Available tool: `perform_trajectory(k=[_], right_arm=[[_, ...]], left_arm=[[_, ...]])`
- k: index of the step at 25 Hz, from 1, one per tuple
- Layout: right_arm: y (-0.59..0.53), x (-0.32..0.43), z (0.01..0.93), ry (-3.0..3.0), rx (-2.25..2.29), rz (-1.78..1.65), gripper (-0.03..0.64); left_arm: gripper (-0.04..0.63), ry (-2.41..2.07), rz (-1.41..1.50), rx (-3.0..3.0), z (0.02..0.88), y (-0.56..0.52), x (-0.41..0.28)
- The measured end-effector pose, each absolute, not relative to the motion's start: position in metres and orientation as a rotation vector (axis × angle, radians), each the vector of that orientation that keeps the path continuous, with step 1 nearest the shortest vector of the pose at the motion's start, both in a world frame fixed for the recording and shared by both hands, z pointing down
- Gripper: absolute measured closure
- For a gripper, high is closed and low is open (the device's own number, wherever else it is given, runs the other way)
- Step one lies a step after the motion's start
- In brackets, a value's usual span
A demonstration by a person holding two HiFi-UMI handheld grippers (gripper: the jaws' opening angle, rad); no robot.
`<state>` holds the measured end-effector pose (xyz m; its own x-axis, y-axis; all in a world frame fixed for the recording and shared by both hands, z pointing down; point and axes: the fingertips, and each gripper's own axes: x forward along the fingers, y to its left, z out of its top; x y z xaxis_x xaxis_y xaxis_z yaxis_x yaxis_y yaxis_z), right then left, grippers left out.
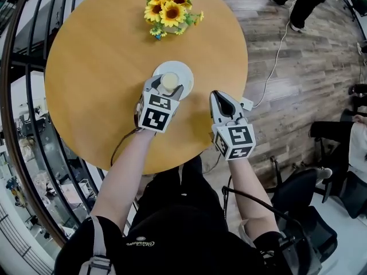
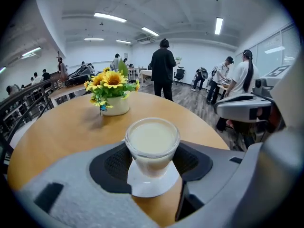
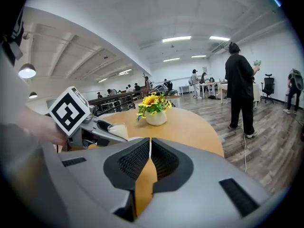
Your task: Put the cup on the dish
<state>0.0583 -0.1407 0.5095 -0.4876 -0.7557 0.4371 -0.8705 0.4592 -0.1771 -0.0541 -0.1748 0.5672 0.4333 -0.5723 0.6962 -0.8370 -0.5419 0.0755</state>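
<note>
A clear cup of pale milky liquid stands upright on a small white dish near the middle of the round wooden table. My left gripper is shut on the cup, a pad pressed to each side. In the left gripper view the cup rests on the dish between the black pads. My right gripper hovers at the table's right edge, shut with nothing in it. In its own view the right gripper has its jaws together, and the cup shows at the left.
A white pot of sunflowers stands at the table's far side, beyond the dish. A black railing runs along the left. Wooden floor, a white cable and dark chairs lie to the right. People stand in the room behind.
</note>
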Motion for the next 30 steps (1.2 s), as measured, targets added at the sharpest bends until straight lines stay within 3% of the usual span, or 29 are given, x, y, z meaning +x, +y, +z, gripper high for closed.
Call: perform_trajectory(k=[30], right_arm=[[-0.138,0.076,0.534,-2.365,1.422,0.631,0.614]], left_arm=[[0.337,-1.232,0.959,2.254,0.605,-0.204,-0.058]])
